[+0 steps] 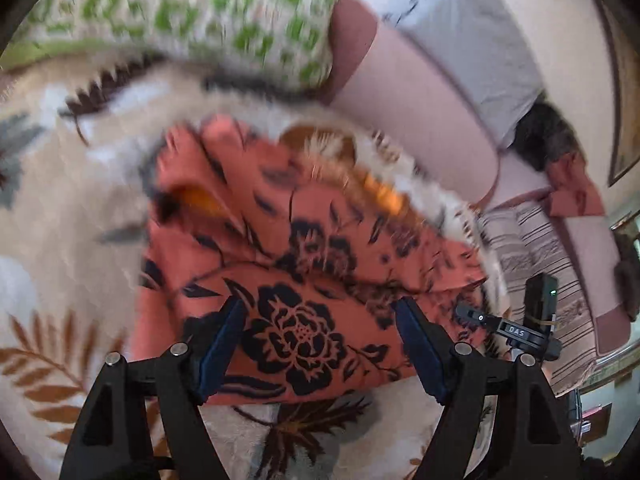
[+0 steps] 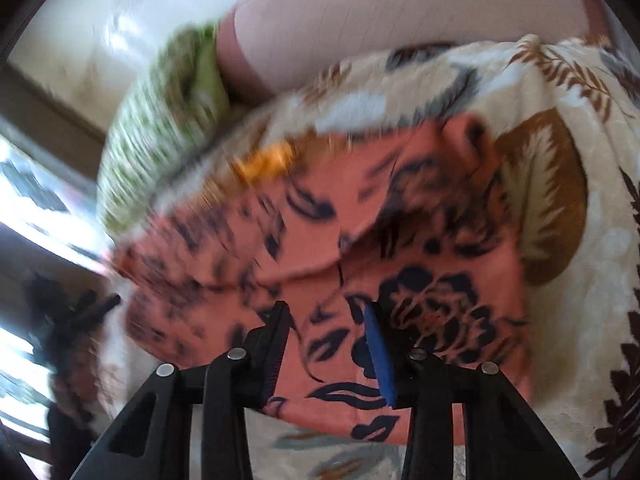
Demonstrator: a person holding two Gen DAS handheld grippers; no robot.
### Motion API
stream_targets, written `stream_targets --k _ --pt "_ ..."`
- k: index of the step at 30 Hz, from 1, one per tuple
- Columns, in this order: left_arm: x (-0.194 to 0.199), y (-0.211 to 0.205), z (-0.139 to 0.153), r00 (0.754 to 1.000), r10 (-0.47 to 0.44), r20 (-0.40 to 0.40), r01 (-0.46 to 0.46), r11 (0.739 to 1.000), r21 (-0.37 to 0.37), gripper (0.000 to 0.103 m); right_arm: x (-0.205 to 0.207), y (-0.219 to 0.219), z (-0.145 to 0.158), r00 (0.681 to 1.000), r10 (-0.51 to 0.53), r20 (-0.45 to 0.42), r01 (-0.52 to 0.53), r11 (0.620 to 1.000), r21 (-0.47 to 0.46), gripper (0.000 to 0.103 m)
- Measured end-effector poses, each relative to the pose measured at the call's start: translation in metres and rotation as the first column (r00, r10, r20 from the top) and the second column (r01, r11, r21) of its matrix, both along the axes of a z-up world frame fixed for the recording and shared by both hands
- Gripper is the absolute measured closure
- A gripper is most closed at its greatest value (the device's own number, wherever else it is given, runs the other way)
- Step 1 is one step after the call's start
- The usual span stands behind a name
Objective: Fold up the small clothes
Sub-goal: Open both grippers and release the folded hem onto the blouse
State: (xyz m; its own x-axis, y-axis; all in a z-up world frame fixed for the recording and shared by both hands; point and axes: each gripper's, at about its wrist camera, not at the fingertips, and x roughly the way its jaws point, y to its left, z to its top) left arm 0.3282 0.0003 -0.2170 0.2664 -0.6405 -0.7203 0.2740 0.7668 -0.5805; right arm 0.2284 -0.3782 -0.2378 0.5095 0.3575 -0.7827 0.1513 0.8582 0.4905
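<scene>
You are working over a cream blanket [image 1: 60, 216] printed with brown and grey leaves, spread on what looks like a bed or sofa, with a pink bolster [image 1: 416, 100] and a green-patterned pillow [image 1: 208, 12] lying behind it. The coral garment with dark floral print [image 1: 304, 264] is lying bunched on that blanket, its near edge just under both tools.

Your left gripper [image 1: 320, 344] is standing wide apart above the big flower motif, pads clear of the cloth and gripping nothing. Your right gripper [image 2: 328, 344] is parted more narrowly over the near hem, also holding nothing.

The risks: the cloth is lying in several overlapping layers, so you may be pinching only the top one and dragging the fold crooked. The plush blanket sits right beneath, and closing low could catch its pile along with the hem. With the two openings so unequal, the edge may lift unevenly.

Both views are smearing with motion, so the far edge and the orange patch [image 1: 384, 196] near it are hard to read. What kind of garment this is I cannot tell. Its true outline is staying hidden under its own folds.
</scene>
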Motion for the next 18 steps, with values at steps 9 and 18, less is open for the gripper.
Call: stream_targets --k 9,18 --pt "0.075 -0.043 -0.024 0.995 0.04 -0.094 -0.04 0.999 0.0 0.025 0.062 -0.002 -0.007 1.0 0.011 0.027 -0.01 0.999 -0.044 0.062" --pt "0.135 -0.025 0.033 0.969 0.246 -0.03 -0.245 0.934 -0.261 0.025 0.107 -0.058 0.036 0.943 -0.225 0.246 0.204 0.973 0.107 0.061"
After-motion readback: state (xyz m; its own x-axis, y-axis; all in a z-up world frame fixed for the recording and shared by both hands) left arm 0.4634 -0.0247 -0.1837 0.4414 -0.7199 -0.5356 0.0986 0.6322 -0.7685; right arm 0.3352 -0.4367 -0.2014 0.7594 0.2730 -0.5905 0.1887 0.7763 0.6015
